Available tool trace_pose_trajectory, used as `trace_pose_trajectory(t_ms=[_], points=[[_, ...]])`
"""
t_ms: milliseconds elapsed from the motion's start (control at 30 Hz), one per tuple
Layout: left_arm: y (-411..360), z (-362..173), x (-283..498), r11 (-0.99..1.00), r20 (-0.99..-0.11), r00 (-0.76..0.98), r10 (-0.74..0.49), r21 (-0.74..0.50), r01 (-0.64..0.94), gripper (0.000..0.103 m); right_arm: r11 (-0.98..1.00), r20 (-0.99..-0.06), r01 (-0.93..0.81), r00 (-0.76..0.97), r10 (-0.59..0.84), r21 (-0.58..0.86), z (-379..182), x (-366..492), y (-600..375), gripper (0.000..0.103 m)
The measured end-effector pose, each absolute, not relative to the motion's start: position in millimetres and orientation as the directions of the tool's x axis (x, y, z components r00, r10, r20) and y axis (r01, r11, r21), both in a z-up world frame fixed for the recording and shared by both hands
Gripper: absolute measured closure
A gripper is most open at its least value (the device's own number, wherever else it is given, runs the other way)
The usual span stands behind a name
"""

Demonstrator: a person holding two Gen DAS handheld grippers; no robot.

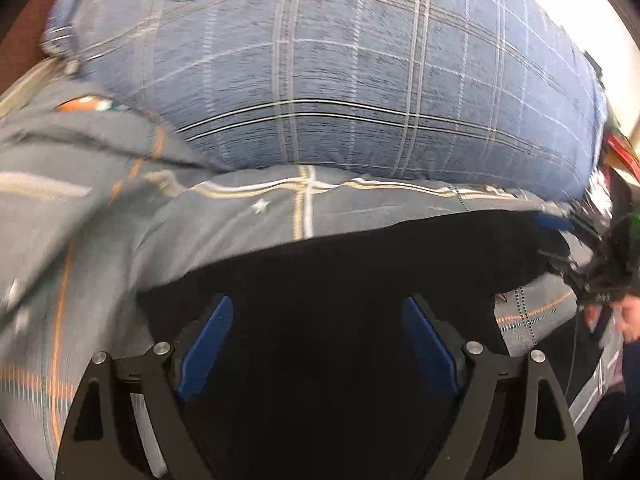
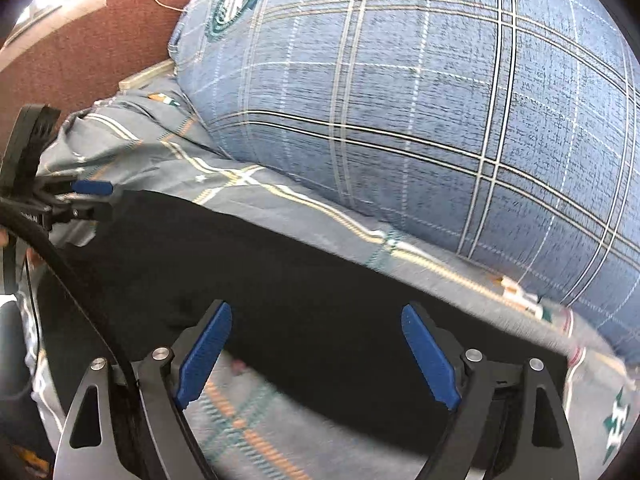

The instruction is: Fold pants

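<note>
Only one pair of pants (image 1: 340,280) is in sight: a black garment spread flat on a bed, dark enough that no seams or legs can be told apart. Beneath it lies one grey bedsheet (image 1: 100,208) crossed by cream, orange and teal lines, with small white stars. Behind the garment sits one big blue plaid pillow (image 1: 360,80), bearing a round teal emblem near its top corner; its lower edge rests on the sheet just beyond the pants' far edge.

Two tools show. The left tool (image 1: 318,344) hangs over the black cloth with its two blue pads (image 1: 208,344) spread wide and nothing between them. From the right wrist view this same left tool (image 2: 90,196) appears at the garment's far-left corner, its pads there seen edge-on.

The right tool (image 2: 316,356) also stands spread apart, two blue ribbed pads (image 2: 430,356) wide, empty, poised over the near edge of the pants (image 2: 280,280), where black fabric gives way to the bedsheet (image 2: 248,440). The pillow (image 2: 440,100) fills the upper right of that view, and one reddish-brown headboard (image 2: 80,40) rises behind it at upper left.

In the left wrist view the right tool (image 1: 556,226) sits at the garment's right edge, blurred, with part of a hand (image 1: 628,316) below it.
</note>
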State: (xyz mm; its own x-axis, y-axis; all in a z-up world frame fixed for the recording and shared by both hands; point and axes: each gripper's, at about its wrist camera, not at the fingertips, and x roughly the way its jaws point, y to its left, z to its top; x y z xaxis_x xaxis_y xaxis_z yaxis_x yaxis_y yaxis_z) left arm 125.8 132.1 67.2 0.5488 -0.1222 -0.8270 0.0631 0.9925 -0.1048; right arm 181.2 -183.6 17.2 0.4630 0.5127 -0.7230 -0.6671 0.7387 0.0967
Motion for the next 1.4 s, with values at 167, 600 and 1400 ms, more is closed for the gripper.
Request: trace_pose_trajectory(t_ms=[167, 600, 1400], points=[[134, 51, 164, 0.980, -0.864, 0.468, -0.185, -0.130, 0.148, 0.016, 0.724, -0.752, -0.684, 0.433, 0.497, 0.084, 9, 212, -191, 0.013], [108, 20, 206, 0.939, -0.920, 0.382, -0.091, 0.049, 0.341, 0.015, 0.653, -0.846, -0.748, 0.266, 0.462, 0.121, -25, 258, -194, 0.013], [93, 91, 128, 0.920, -0.795, 0.569, -0.211, 0.034, 0.390, 0.094, 0.643, -0.702, -0.765, 0.446, 0.556, 0.024, 83, 113, -230, 0.094]])
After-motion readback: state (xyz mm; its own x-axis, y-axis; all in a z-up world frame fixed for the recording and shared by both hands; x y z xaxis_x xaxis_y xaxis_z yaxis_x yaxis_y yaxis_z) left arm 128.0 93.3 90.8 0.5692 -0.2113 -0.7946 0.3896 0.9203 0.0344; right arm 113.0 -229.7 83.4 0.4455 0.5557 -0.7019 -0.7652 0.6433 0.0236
